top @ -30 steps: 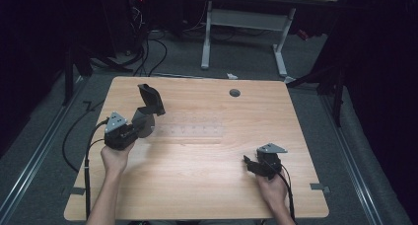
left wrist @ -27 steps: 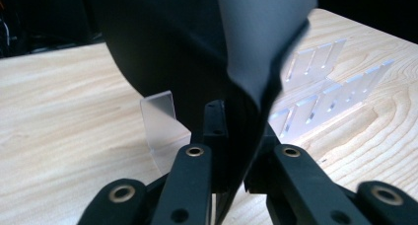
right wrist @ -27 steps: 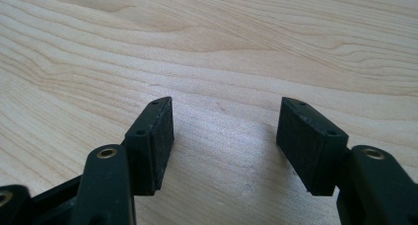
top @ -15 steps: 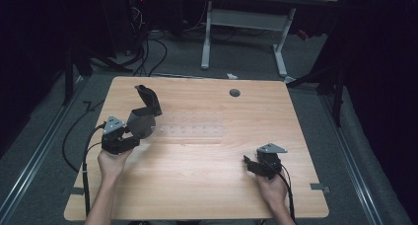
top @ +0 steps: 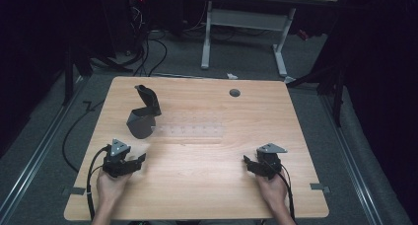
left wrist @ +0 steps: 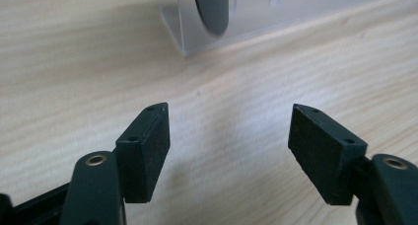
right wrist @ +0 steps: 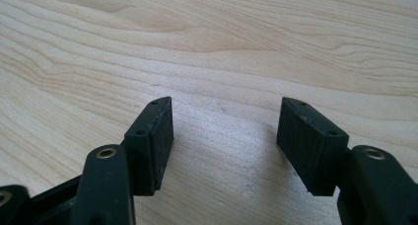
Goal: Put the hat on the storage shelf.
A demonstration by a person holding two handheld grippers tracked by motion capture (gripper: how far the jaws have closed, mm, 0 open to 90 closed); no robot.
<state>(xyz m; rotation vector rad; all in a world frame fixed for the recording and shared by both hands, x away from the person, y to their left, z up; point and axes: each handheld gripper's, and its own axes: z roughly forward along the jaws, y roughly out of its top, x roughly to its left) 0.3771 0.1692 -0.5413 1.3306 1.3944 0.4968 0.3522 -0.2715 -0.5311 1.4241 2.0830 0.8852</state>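
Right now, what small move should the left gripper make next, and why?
Probably draw back a little and rest on the table. The left gripper has just been opening its jaws and nothing is between them, while the dark tool stands on its own in the end of the clear rack, apart from the gripper.

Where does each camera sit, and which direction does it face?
High view: above the person's side, facing forward and down on the table; forearms, left gripper and right gripper show.
Left gripper view: on that gripper, facing along its open jaws toward the clear rack holding a dark disc.
Right gripper view: on that gripper, facing along its open jaws over bare wood.
Shared: rack and disc appear in the high and left gripper views.
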